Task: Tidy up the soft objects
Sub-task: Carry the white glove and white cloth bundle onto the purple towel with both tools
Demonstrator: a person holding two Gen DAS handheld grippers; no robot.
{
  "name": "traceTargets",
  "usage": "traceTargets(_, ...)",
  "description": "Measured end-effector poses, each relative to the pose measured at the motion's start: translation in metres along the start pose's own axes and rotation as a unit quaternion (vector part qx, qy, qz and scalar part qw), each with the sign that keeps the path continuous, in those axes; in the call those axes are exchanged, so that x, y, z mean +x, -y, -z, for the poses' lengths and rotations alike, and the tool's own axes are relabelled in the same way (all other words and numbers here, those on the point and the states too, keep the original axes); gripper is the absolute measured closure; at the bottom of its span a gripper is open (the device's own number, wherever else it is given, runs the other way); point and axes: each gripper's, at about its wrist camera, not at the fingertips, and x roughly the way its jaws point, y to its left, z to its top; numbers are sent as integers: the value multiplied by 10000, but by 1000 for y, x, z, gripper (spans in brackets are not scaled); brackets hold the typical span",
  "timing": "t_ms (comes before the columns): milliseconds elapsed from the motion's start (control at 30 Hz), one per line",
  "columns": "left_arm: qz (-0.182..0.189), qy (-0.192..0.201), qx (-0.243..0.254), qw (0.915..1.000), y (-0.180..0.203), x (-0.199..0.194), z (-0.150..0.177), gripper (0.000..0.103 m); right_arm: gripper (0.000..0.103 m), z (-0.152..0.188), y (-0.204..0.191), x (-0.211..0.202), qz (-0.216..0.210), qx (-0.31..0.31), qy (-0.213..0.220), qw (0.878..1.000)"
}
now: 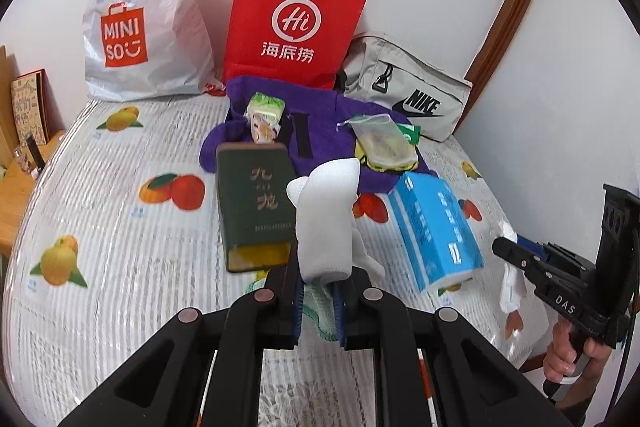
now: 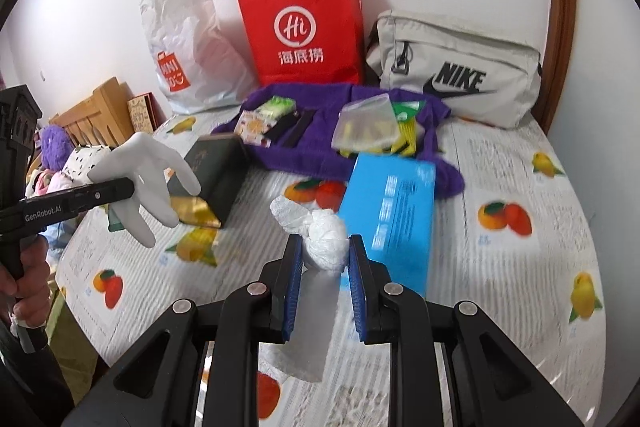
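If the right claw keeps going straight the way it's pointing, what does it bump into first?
Probably the crumpled white plastic wad. It already sits just between the tips of the right claw, whose fingers stand apart around it. Past that lies the blue tissue pack, slightly to the right, though depth is hard to judge.

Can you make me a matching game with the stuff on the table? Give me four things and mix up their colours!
Things:
1. paper bag
2. towel
3. tissue pack
4. glove

Colours:
A. white
B. blue
C. red
D. purple

Pairs: 1-C, 2-D, 3-B, 4-A. The glove sits in the left gripper.
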Motion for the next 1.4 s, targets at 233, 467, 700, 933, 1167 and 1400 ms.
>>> traceTargets(233,-132,30,-13,9999,-4,9,-28,91,80,-41,8,16,0,-101,90,9999)
traceTargets(467,-236,55,-30,9997,-9,27,-58,91,80,-76,21,38,40,-52,122,9999)
traceTargets(700,-270,43,-64,9996,-15,49,-84,91,80,-104,27,61,15,-77,124,9999)
traceTargets(933,-292,-24,-7,9996,-16,71,-102,91,80,-125,33,92,38,-137,49,9999)
traceTargets(1167,-310,-68,15,9995,-19,89,-118,91,80,-144,32,128,-28,-262,-90,9996)
traceTargets(1400,-196,-179,46,9996,-19,110,-132,91,80,-158,31,168,-48,-359,-396,9986)
